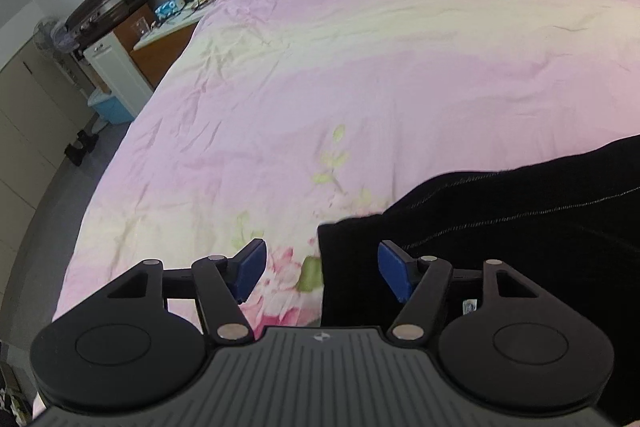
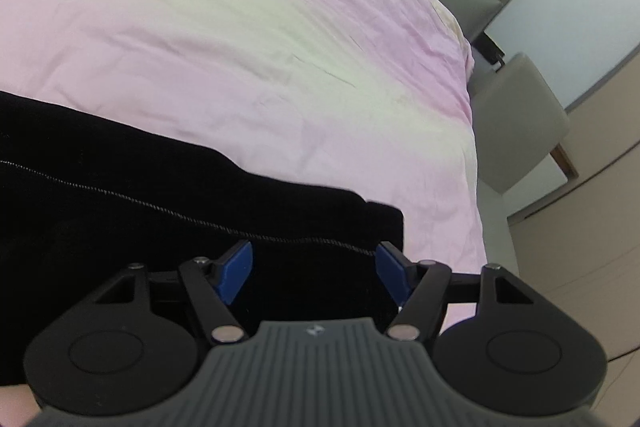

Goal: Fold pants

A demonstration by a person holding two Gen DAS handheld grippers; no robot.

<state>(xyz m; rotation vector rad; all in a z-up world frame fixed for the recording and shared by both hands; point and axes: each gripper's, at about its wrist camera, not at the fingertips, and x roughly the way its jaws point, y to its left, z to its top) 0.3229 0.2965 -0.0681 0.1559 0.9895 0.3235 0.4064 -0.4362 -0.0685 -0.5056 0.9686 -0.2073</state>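
While the black pants [image 1: 500, 227] lie flat along the near side of the pink quilt [image 1: 320, 67], both grippers hang over them with jaws spread wide and empty: the left gripper [image 1: 322, 269] at one end's corner, the right gripper [image 2: 316, 267] above the other end.

No readable words or numbers anywhere, honestly. Closest thing is a tiny pale logo mark on the ribbed grey body of the left tongs [image 1: 321, 270], just behind the fingers, and the same mark on the right tongs [image 2: 315, 266]. No letters.
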